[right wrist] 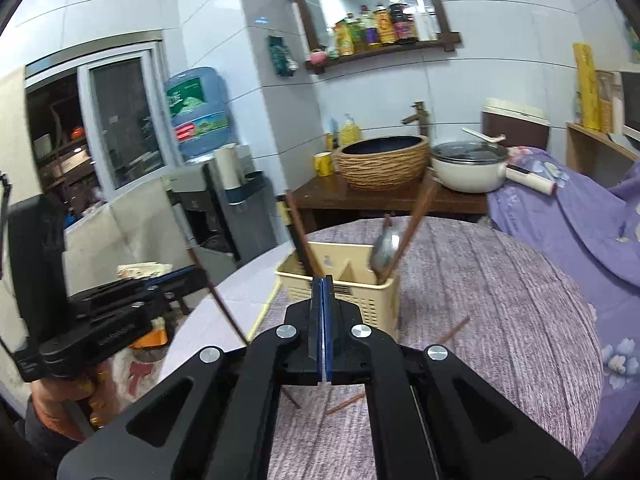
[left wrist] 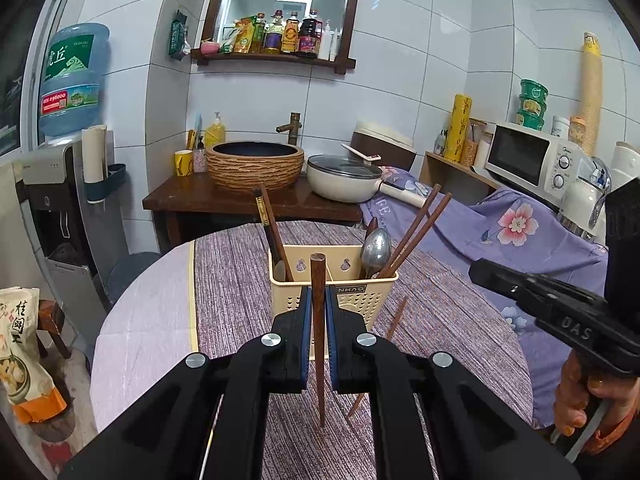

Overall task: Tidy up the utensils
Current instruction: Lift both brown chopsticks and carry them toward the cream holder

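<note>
A beige utensil holder [left wrist: 352, 296] stands on the purple table mat [left wrist: 240, 280]; it holds several brown chopsticks [left wrist: 416, 232] and a metal spoon [left wrist: 375, 250]. My left gripper [left wrist: 319, 300] is shut on a brown chopstick [left wrist: 318, 344], held nearly upright just in front of the holder. Another chopstick [left wrist: 396, 318] lies on the mat to the right of the holder. My right gripper [right wrist: 322, 292] is shut and empty, near the holder [right wrist: 360, 292]. The left gripper [right wrist: 120, 312] with its chopstick [right wrist: 218, 298] shows at left in the right wrist view.
A round table [left wrist: 136, 320] carries the mat. Behind it are a wooden stand with a basin sink [left wrist: 255, 164] and a white pan [left wrist: 346, 178]. A purple floral cloth [left wrist: 500, 232] covers furniture at right, with a microwave [left wrist: 528, 160] behind. A water dispenser [left wrist: 60, 184] stands at left.
</note>
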